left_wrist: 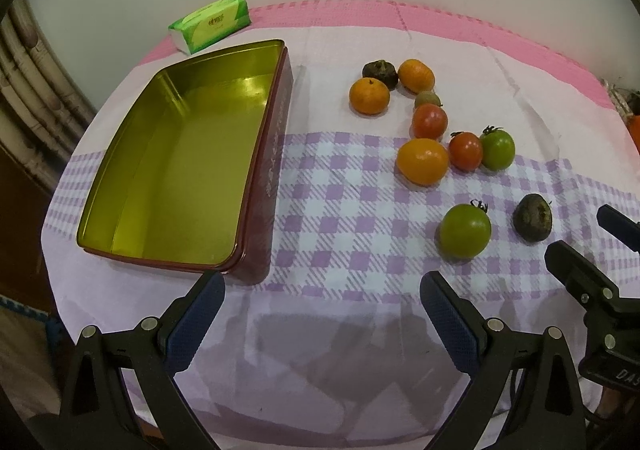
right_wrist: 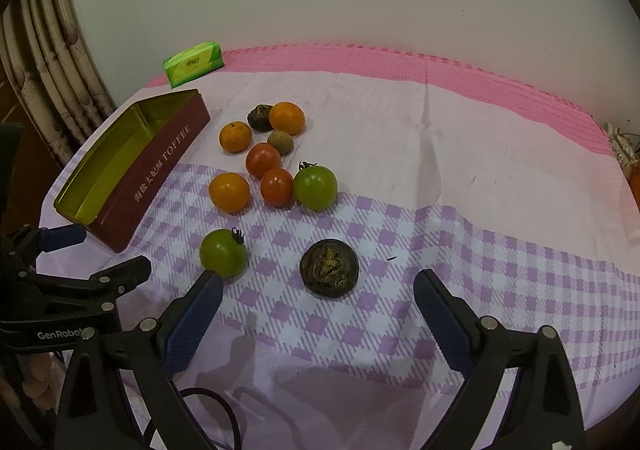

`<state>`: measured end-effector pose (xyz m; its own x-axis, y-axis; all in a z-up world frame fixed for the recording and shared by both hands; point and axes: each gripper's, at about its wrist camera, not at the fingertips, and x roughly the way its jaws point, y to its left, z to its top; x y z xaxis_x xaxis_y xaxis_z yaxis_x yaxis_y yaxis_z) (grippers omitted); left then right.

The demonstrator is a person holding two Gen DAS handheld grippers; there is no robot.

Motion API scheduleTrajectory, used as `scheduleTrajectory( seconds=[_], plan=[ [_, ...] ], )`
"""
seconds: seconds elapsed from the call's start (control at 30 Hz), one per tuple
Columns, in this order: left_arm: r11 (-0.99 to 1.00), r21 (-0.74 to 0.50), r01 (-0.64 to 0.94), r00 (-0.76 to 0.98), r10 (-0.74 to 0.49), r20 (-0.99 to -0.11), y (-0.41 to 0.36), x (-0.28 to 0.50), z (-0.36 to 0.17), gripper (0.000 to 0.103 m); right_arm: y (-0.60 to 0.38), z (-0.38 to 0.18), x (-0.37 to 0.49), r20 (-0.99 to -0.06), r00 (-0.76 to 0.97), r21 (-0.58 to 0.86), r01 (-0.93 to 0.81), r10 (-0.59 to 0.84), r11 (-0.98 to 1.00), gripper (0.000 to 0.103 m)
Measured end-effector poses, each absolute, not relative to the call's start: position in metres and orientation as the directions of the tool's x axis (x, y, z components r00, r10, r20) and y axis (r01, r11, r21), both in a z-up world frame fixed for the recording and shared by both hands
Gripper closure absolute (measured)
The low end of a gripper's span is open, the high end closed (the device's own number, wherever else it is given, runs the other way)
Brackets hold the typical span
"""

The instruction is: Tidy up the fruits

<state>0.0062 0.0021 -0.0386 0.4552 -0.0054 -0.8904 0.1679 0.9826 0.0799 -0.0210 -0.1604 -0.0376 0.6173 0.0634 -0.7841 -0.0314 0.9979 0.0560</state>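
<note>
An open toffee tin (left_wrist: 276, 154) (right_wrist: 160, 174), gold inside and empty, lies at the left of the cloth. Right of it lie several fruits: oranges (left_wrist: 422, 161) (right_wrist: 229, 192), red tomatoes (left_wrist: 465, 151) (right_wrist: 277, 186), green tomatoes (left_wrist: 465, 231) (right_wrist: 222, 252) and dark round fruits (left_wrist: 533, 217) (right_wrist: 329, 268). My left gripper (left_wrist: 322, 304) is open and empty, low before the tin's near corner. My right gripper (right_wrist: 318, 304) is open and empty, just short of the near dark fruit; its left finger (right_wrist: 200, 302) is close to the near green tomato.
A green tissue pack (left_wrist: 210, 24) (right_wrist: 193, 63) lies at the back left by the wall. A pink mat (right_wrist: 480, 78) borders the checked cloth (left_wrist: 340, 210). Curtains (right_wrist: 48, 62) hang at the left. Each gripper shows in the other's view, the right gripper (left_wrist: 592, 246) and the left gripper (right_wrist: 104, 254).
</note>
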Motion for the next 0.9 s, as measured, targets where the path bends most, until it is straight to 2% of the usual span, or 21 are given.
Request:
scheduleTrajectory(
  seconds=[0.27, 0.33, 0.9],
  plan=[
    [0.983, 0.079, 0.167, 0.451, -0.005, -0.892, 0.003, 0.006, -0.041, 0.005, -0.161, -0.039, -0.021, -0.789, 0.611, 0.054, -0.031, 0.062, 0.998, 0.012],
    [0.983, 0.076, 0.167, 0.45, -0.008, -0.893, 0.003, 0.006, -0.041, 0.005, -0.161, -0.041, -0.02, -0.794, 0.605, 0.051, -0.033, 0.061, 0.998, 0.018],
    [0.983, 0.054, 0.178, 0.435, -0.029, -0.9, 0.0, 0.008, -0.045, 0.005, -0.166, -0.061, -0.006, -0.827, 0.557, 0.058, -0.047, 0.075, 0.997, 0.038]
  ],
)
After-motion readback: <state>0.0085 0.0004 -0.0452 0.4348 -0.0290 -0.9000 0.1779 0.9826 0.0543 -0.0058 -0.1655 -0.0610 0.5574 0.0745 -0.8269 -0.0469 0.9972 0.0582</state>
